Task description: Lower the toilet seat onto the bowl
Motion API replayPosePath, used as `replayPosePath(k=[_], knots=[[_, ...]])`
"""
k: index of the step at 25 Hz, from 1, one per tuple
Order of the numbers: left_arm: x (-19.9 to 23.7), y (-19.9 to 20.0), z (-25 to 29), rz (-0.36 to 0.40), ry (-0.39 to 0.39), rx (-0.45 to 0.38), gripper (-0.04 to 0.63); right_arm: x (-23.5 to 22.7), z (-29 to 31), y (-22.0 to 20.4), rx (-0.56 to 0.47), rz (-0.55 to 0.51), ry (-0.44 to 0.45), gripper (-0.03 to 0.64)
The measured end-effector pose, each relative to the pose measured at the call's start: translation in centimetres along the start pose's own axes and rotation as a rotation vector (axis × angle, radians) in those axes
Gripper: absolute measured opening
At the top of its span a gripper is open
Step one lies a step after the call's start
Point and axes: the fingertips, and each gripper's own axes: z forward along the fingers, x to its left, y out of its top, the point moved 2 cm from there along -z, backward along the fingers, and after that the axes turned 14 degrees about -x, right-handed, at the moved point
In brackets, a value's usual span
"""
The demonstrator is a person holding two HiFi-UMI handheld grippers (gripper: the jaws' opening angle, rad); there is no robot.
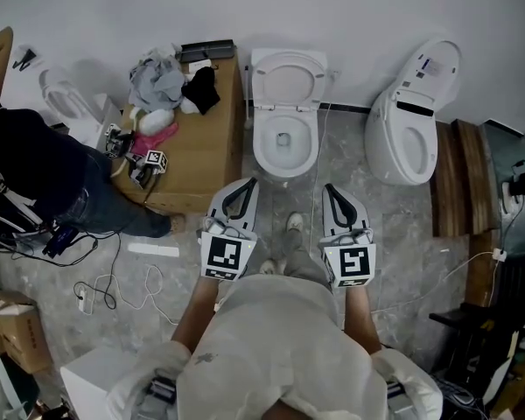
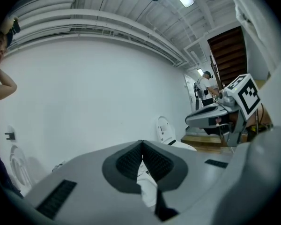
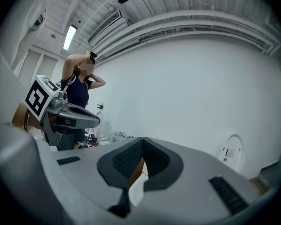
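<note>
Left gripper (image 1: 248,185) and right gripper (image 1: 331,189) jaws closed, empty, side by side just short of bowl (image 1: 259,143), toilet seat (image 1: 260,79) in head view only, raised at bowl's back, long axis upward from hinge, open face toward grippers, gripper views mostly white wall (image 2: 98,93).

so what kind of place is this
Likely a test room, not a real bathroom: a toilet and a second toilet along a bare wall, a cluttered wooden table, loose cables on the floor.
</note>
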Motion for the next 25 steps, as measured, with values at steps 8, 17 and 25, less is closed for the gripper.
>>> replayPosePath(k=[8, 17, 25], knots=[[0.8, -0.8, 6.3, -0.004, 0.008, 0.018, 0.015, -4.9, 4.1, -2.0, 0.016, 0.02, 0.005, 0.008], [2.3, -1.8, 13.6, 0.01, 0.05, 0.057, 0.015, -10.3, 9.9, -3.4, 0.015, 0.045, 0.07, 0.008], [2.8, -2.4, 19.2, 0.03, 0.088, 0.088, 0.015, -15.1, 14.0, -5.3, 0.007, 0.066, 0.117, 0.008]])
